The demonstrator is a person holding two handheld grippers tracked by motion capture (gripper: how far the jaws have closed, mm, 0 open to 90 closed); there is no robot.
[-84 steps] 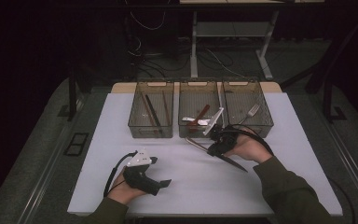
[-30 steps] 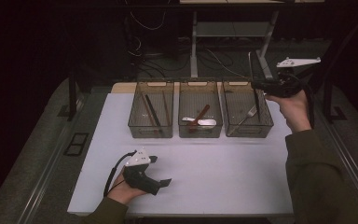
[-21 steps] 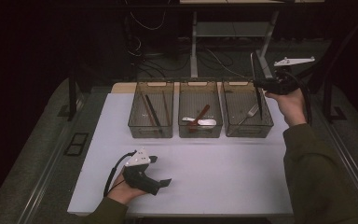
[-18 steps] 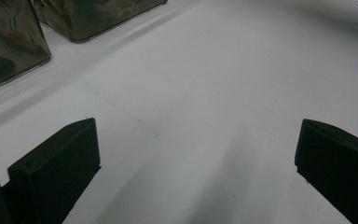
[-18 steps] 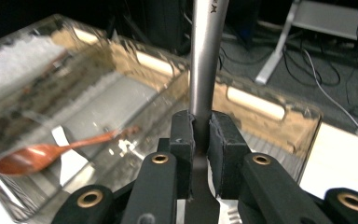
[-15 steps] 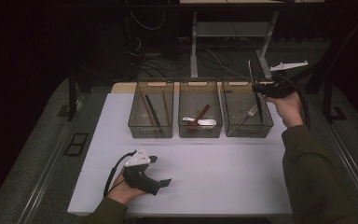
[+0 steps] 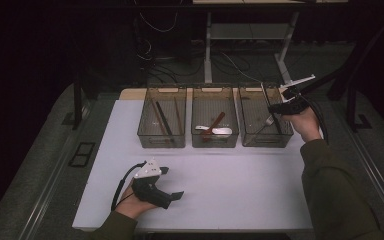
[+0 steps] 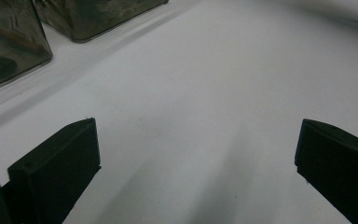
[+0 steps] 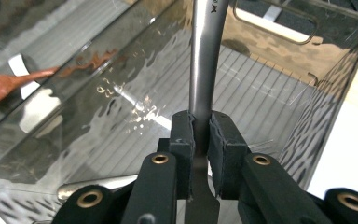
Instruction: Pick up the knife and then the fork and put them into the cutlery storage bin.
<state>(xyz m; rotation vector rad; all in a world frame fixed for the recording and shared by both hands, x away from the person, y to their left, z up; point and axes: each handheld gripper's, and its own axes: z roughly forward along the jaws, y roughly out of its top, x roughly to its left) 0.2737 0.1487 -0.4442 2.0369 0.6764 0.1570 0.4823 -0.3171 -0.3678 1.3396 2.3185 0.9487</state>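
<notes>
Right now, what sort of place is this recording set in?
Probably a lab or data-collection workstation: a white table with three clear bins for sorting cutlery, bare cables and desk legs behind it in a dark room.

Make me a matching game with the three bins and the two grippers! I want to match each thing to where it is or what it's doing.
Things:
1. left bin
2. middle bin
3. right gripper
4. left gripper

States:
A. open, low over the white table
B. shut on a metal utensil over the right bin
C. holds a wooden spoon and a white spoon
D. holds long dark sticks

Pairs: 1-D, 2-C, 3-B, 4-A
</notes>
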